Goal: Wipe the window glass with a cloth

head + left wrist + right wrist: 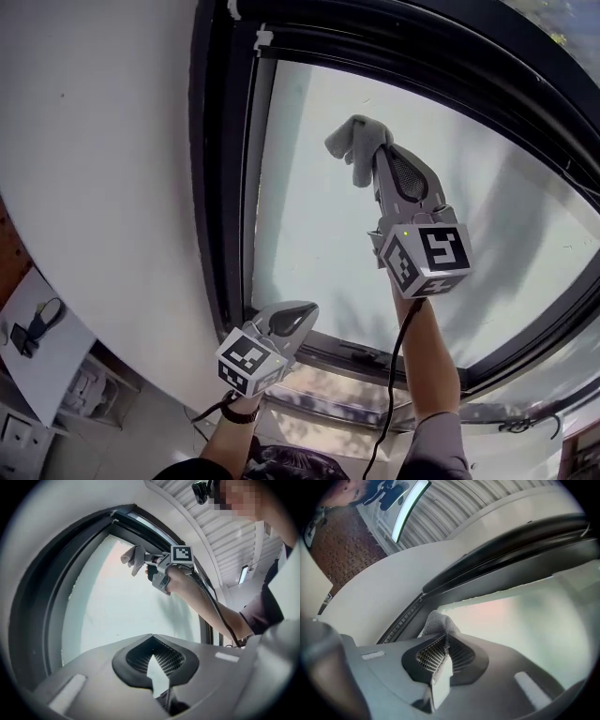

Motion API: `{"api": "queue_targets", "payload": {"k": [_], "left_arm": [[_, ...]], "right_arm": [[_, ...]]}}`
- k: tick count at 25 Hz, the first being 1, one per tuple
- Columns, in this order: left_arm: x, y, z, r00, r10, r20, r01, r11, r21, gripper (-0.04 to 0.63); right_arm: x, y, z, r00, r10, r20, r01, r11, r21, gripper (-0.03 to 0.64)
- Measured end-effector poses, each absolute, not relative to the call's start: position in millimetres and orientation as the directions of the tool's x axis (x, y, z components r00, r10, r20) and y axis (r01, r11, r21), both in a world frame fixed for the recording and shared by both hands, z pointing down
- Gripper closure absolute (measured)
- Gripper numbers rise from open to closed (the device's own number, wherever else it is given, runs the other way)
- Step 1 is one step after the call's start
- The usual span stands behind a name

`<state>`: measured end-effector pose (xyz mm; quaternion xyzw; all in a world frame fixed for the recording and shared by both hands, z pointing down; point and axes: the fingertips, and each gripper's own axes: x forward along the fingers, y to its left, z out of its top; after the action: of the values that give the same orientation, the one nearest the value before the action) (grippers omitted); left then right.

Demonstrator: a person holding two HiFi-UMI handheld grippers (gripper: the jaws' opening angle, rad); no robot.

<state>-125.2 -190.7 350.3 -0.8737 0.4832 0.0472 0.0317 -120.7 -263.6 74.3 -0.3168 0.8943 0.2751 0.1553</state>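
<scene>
My right gripper [373, 161] clamps the cloth [352, 141] at the window glass [309, 244] ahead; my left gripper [302, 317] hangs closed, empty

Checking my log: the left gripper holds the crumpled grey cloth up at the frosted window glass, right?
No, it is the right gripper that holds the crumpled grey cloth up at the frosted window glass; the right gripper view shows the cloth between its jaws.

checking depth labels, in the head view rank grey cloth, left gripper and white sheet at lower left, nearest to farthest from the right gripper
1. Grey fabric cloth: pinched in the fingers of the right gripper, up top.
2. Left gripper: below, to the left.
3. White paper sheet: far lower left corner.
</scene>
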Motion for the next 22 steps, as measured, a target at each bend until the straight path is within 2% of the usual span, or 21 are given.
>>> {"api": "queue_targets", "payload": {"k": [15,22], "left_arm": [[21,-225,349,0.736,-0.673,-0.08,-0.677,-0.734,-0.049,0.595],[85,-232,356,0.809,-0.584,-0.068,-0.587,-0.808,-0.037,0.595]], "right_arm": [[130,-306,71,-0.474,-0.716,-0.513,-0.881,0.388,0.272,0.6],[256,-325,89,-0.293,-0.835,-0.466,-0.953,0.213,0.217,0.6]]}}
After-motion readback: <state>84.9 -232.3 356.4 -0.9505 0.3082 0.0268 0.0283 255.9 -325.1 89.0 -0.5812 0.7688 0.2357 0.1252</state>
